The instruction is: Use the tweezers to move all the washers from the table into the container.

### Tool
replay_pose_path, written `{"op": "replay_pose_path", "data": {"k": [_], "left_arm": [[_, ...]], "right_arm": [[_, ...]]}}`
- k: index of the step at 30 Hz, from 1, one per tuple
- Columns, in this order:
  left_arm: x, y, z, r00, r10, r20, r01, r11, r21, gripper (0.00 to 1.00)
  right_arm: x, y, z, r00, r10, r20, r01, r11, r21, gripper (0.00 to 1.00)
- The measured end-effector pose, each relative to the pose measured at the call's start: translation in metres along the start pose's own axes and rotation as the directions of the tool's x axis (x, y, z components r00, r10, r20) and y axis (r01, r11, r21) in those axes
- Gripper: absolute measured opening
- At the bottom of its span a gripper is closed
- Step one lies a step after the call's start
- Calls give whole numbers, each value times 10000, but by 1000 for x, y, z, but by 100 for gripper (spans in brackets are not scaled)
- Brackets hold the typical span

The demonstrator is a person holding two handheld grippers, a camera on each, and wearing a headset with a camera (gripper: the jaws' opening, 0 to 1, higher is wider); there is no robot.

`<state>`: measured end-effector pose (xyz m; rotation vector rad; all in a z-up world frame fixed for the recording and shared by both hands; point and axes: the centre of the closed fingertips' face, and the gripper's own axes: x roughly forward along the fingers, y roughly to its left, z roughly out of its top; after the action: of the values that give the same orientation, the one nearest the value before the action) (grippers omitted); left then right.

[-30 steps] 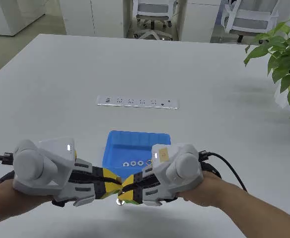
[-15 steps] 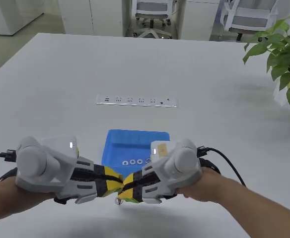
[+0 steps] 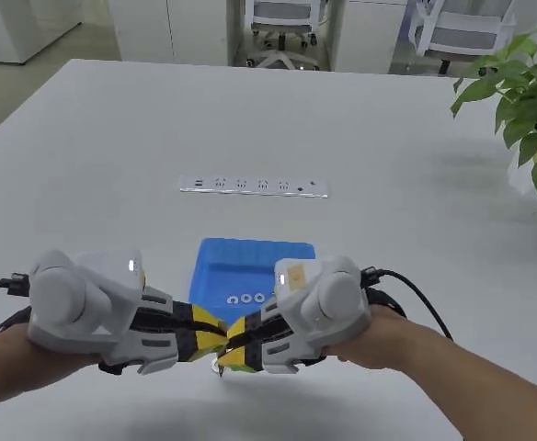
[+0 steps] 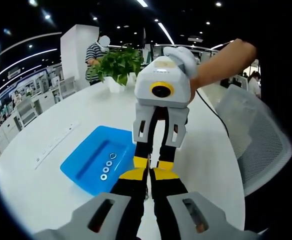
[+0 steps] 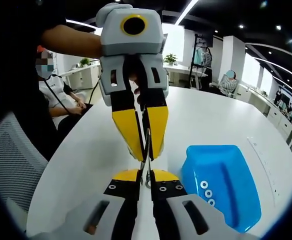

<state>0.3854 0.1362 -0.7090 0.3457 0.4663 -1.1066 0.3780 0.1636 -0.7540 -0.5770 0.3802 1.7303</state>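
L gripper [image 3: 209, 333] & R gripper [image 3: 239, 334] meet tip-to-tip.
Both pinch thin tweezers [image 5: 147, 150] just nr blue container [image 3: 250, 262]; three washers [image 3: 247, 299] inside.

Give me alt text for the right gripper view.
The right gripper, at the bottom, and the left gripper, facing it from above, meet tip to tip over a white table, both shut on thin tweezers. A blue container beside them holds three washers.

Head view overhead; close, opposed gripper views; blue container [image 3: 250, 262] common.
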Motion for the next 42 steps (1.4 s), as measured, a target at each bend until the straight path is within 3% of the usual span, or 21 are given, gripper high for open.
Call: {"op": "replay_pose_path", "data": {"k": [24,42], "left_arm": [[0,1,1,10000,30,5,-30,10000,30,7],[0,6,-1,9999,-11,128,17,9988,-486,7]], "right_arm": [[3,-3,1,10000,-44,-36,43,9997,-247,9],[4,-4,1,10000,-2,-54,2,10000,-2,8]]}}
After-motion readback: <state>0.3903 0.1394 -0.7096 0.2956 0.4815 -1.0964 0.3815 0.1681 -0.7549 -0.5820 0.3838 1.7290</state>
